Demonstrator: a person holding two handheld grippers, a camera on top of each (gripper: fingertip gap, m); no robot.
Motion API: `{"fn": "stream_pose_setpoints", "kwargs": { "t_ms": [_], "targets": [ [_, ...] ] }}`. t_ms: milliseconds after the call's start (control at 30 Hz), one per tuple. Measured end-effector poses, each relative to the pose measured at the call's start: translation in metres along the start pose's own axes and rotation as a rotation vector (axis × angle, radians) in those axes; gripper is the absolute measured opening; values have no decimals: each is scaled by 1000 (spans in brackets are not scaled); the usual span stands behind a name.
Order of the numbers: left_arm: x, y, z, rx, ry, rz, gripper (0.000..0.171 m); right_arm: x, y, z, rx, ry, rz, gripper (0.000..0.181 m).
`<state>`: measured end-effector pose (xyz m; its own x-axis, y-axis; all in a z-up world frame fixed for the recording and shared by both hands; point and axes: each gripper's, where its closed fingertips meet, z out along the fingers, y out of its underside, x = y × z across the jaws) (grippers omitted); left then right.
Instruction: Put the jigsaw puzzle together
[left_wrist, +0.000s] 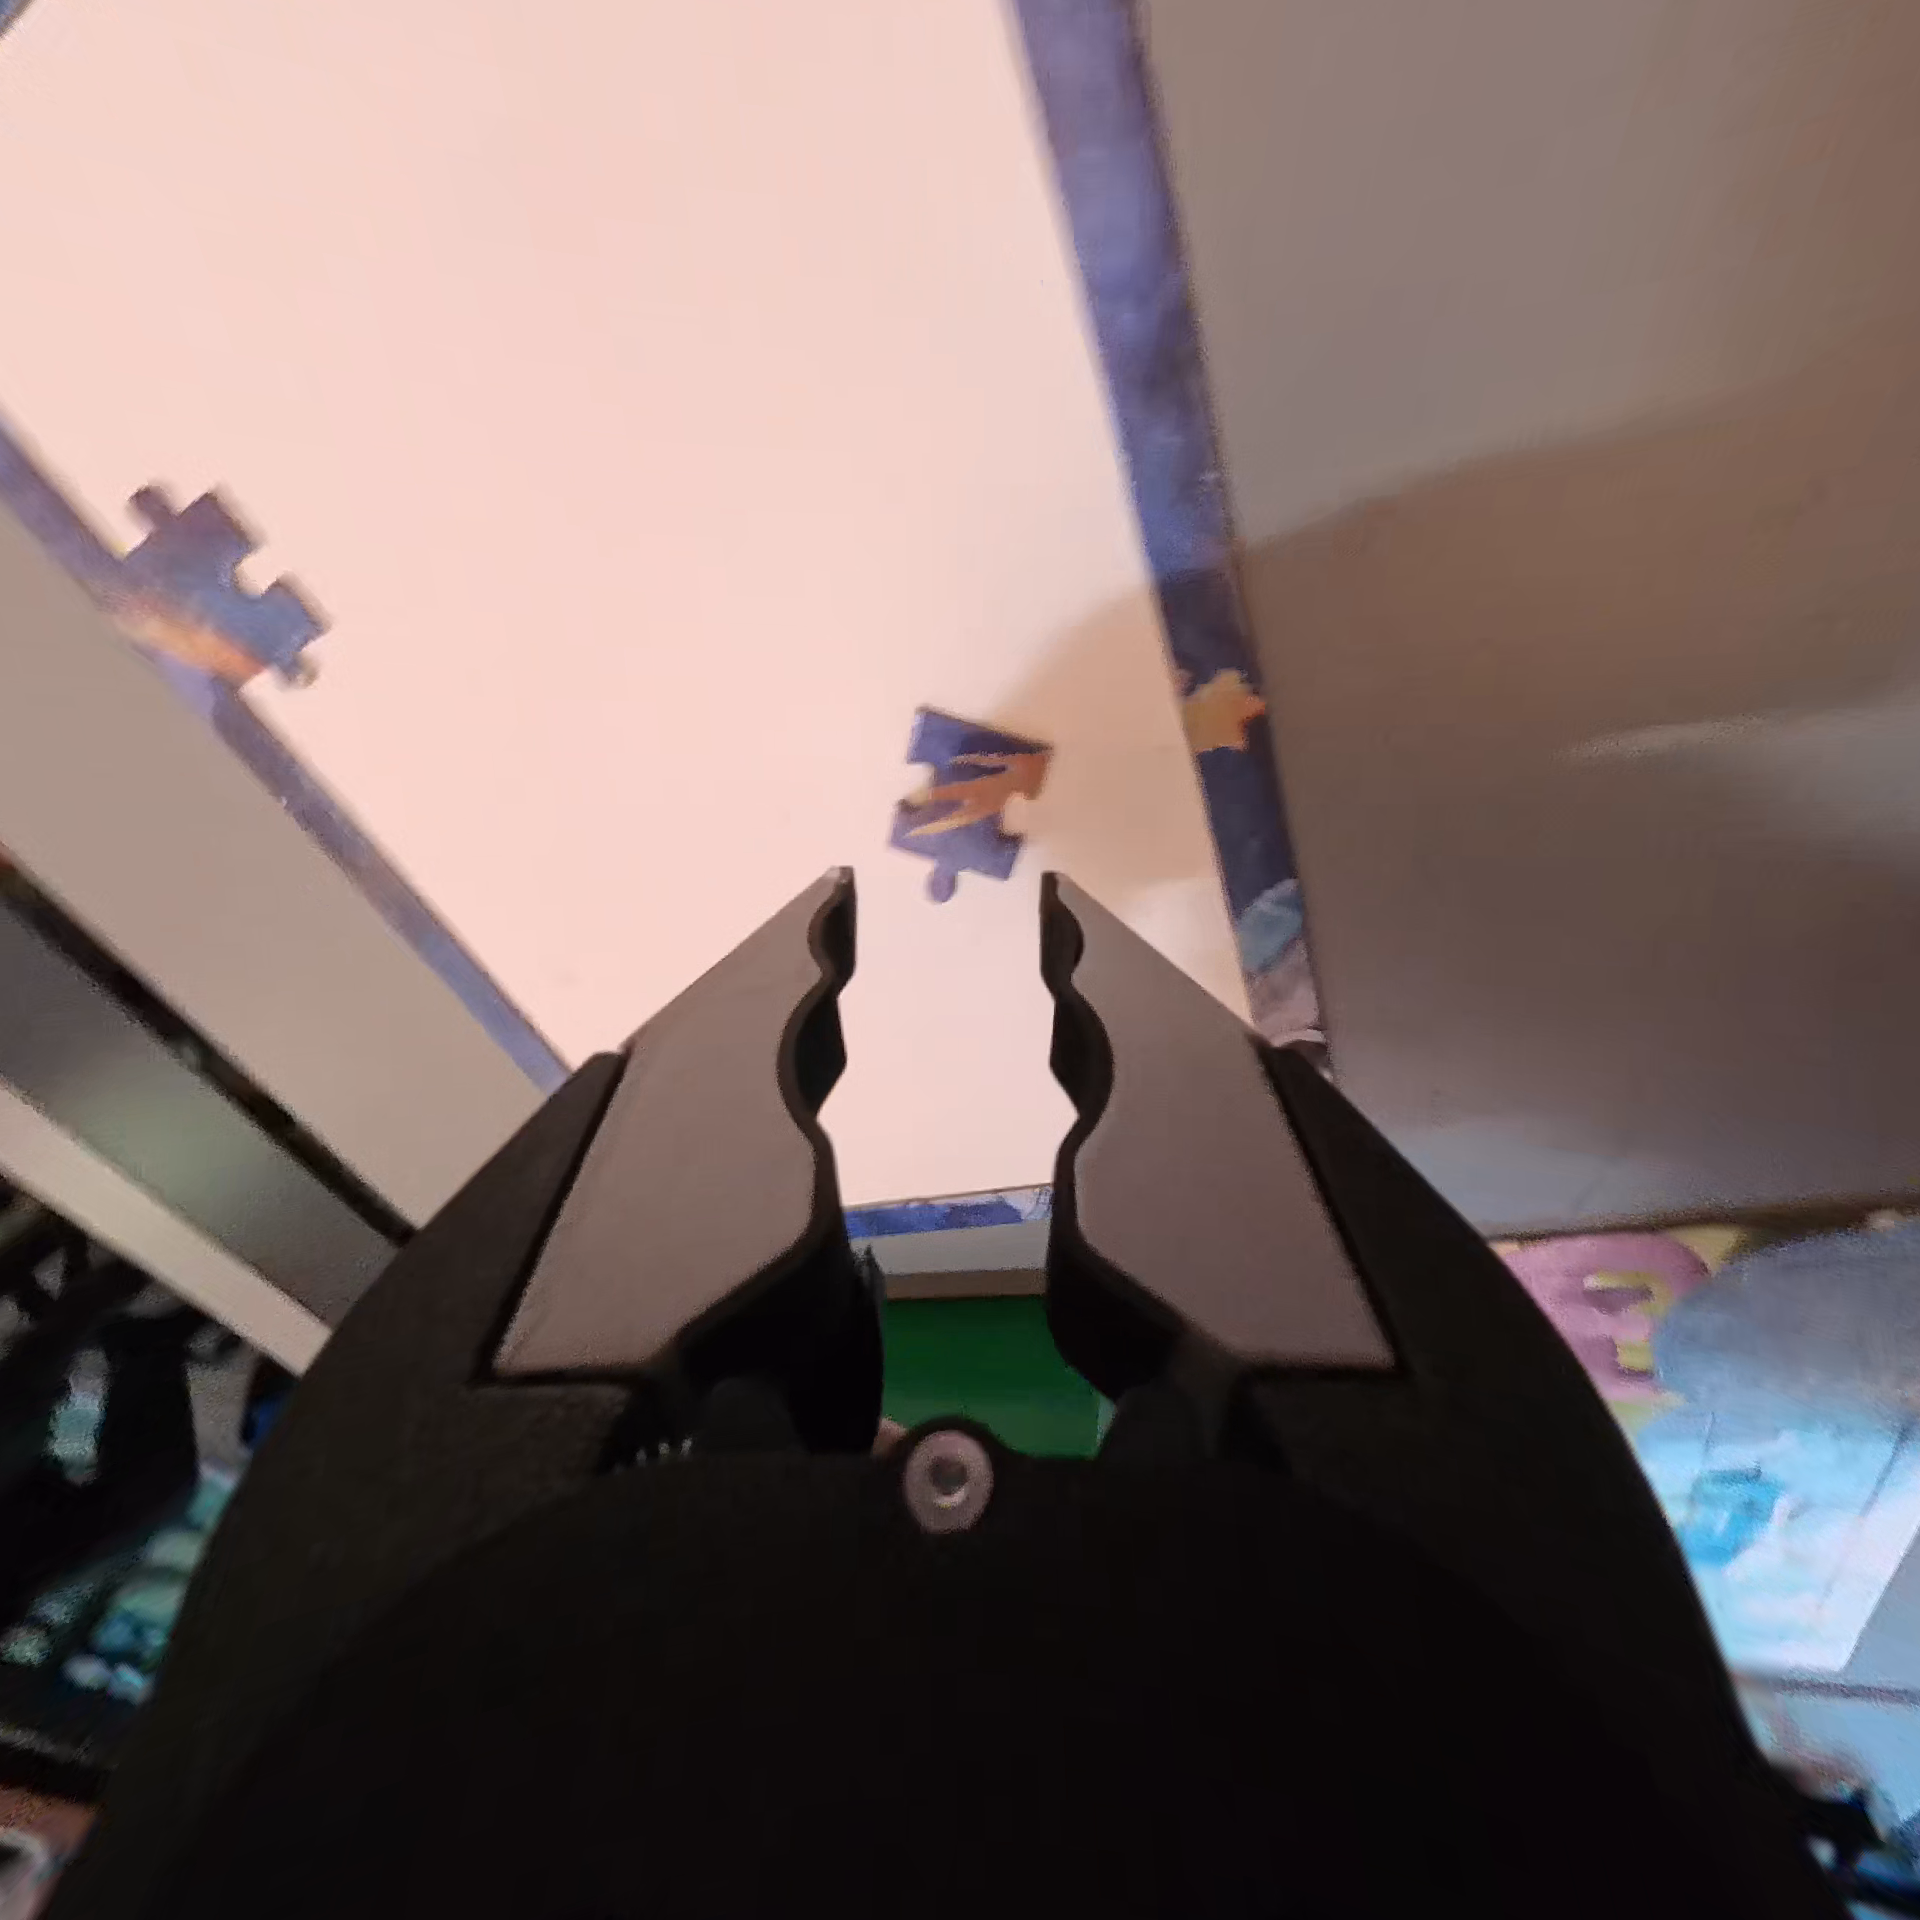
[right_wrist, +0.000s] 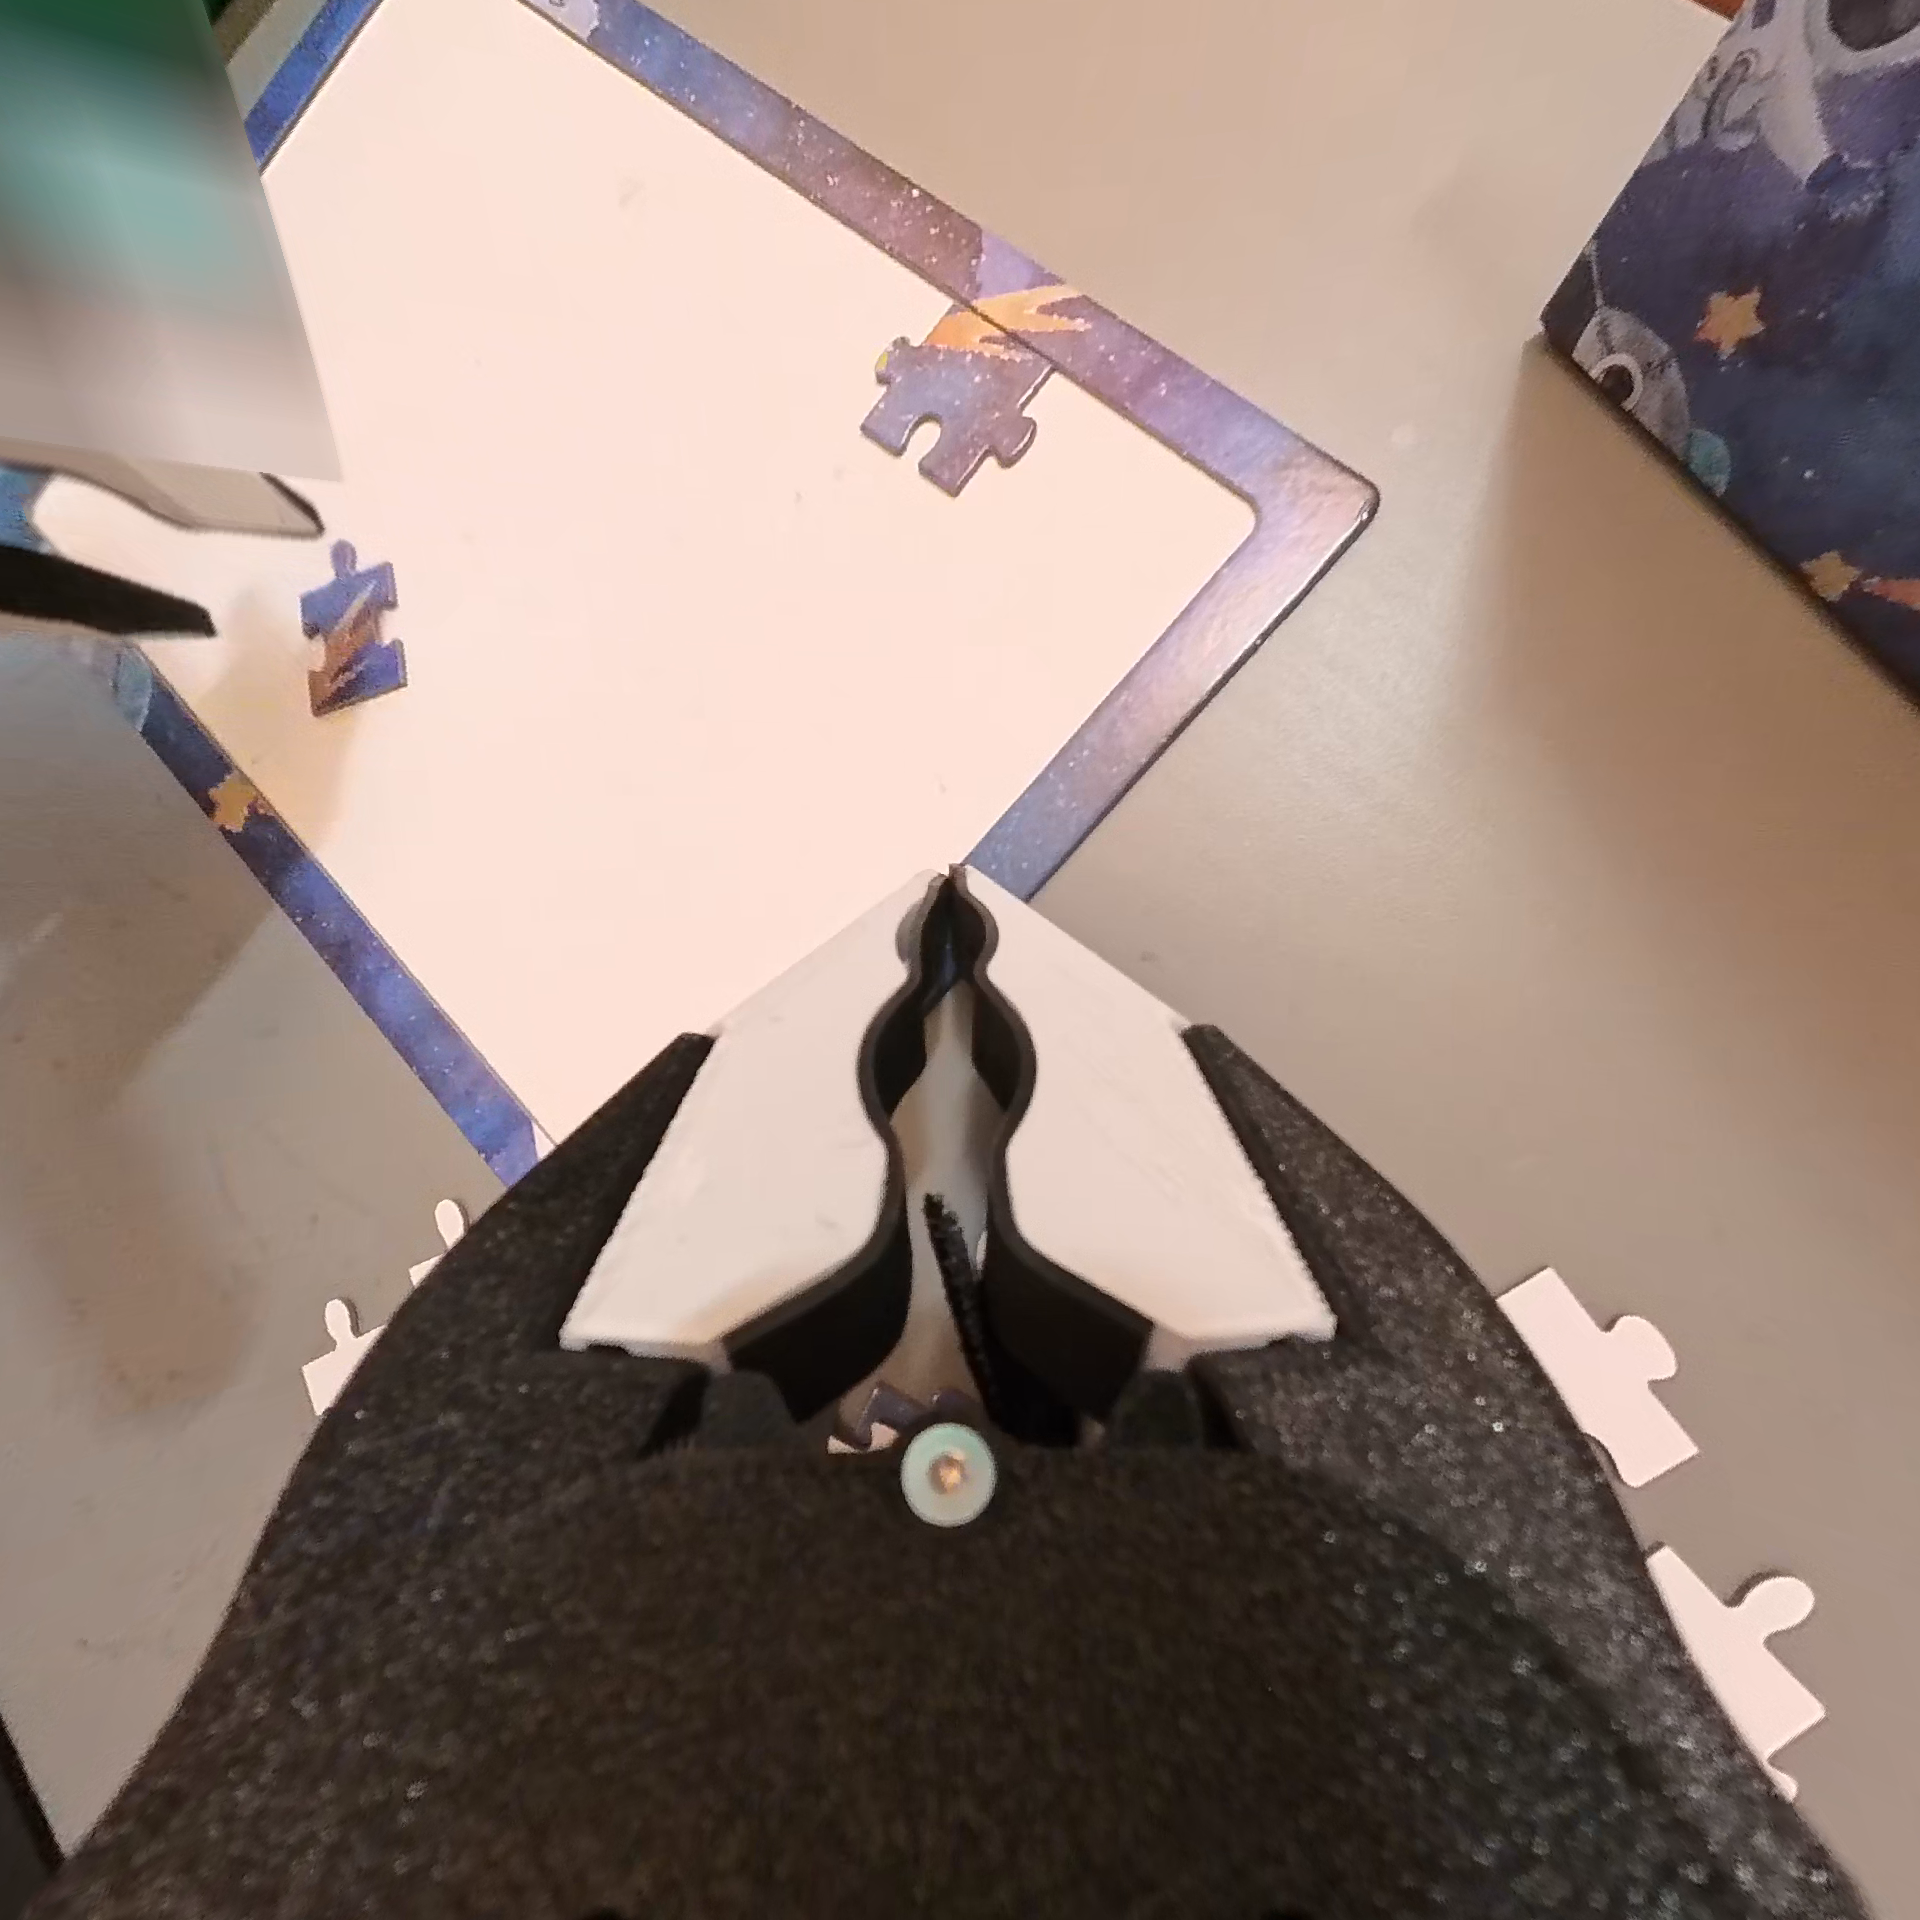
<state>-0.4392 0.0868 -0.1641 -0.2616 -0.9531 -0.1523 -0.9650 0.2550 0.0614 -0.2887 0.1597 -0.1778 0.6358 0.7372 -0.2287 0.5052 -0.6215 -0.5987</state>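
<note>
The left claw (left_wrist: 948, 883) is wide open, just near the loose blue puzzle piece (left_wrist: 968, 798) lying flat in the tray (left_wrist: 1174, 499) — tip it up gently. The right claw (right_wrist: 951, 883) is pinched closed, holding nothing I can see.

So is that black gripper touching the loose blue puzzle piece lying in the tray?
Apart. The right wrist view shows the left gripper short of the loose piece, with bare tray between them. The left wrist view agrees.
</note>
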Motion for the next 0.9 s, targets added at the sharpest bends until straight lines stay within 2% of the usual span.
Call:
{"fn": "stream_pose_setpoints", "kwargs": {
  "t_ms": [67, 133, 200, 267, 367, 433, 533, 733, 900],
  "targets": [
    [-19, 13, -3, -12, -92, -147, 34, 0, 0, 0, 0, 0, 0, 0],
    [-24, 25, -6, 17, -106, -416, 25, 0, 0, 0, 2, 0, 2, 0],
    [-18, 18, -6, 163, -54, -759, 21, 0, 0, 0, 2, -1, 1, 0],
    [-13, 15, -4, 290, -71, -1038, 10, 0, 0, 0, 2, -1, 2, 0],
    [-3, 22, 4, 336, -197, -1217, 0, 0, 0, 0, 0, -4, 3, 0],
    [-1, 21, 9, 363, -246, -1253, 0, 0, 0, 0, -1, -5, 5, 0],
    [1, 7, 12, 420, -221, -1226, 0, 0, 0, 0, 5, -5, 8, 0],
    [-14, 3, 16, 392, -220, -1127, 0, 0, 0, 0, 8, -4, 9, 0],
    [-28, -4, 18, 355, -214, -950, 0, 0, 0, 0, 7, -7, 10, 0]
  ]
}}
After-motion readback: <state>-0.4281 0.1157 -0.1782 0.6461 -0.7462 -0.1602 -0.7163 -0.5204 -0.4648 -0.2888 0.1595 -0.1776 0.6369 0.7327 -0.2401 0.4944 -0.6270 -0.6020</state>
